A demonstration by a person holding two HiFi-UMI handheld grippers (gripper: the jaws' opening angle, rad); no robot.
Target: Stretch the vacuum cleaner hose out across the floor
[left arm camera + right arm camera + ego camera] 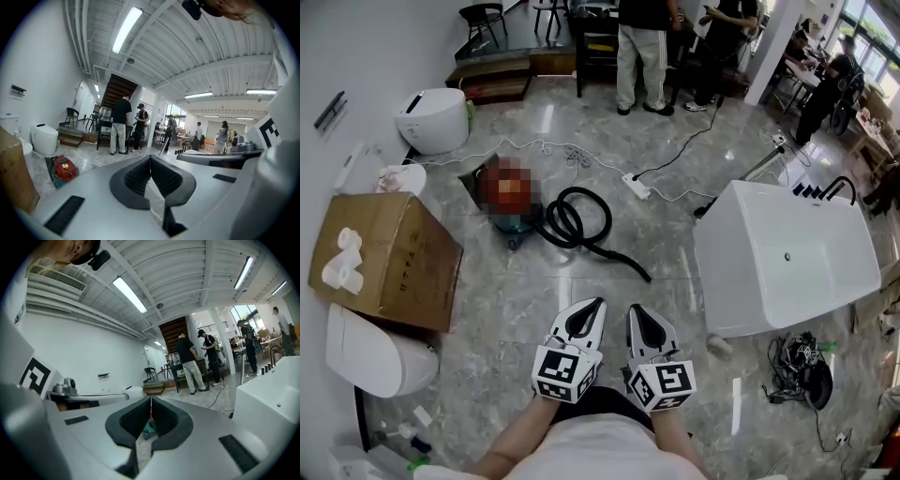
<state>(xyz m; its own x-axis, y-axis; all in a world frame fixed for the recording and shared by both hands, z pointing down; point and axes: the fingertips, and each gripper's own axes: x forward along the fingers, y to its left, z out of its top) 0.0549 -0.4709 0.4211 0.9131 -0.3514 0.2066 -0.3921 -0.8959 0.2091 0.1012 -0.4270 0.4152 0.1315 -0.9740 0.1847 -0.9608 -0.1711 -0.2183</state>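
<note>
Left tongs [597, 304] and right tongs [635, 311] are side by side low in the head view, both clenched with nothing between the jaws, pointing out over the floor [502, 300]. Hose [622, 262] lies coiled on the floor against the vacuum [64, 168], with one loose end trailing out toward the tub [787, 258], well apart from both tongs. Box [389, 258] sits left of the coil, near the wall.
</note>
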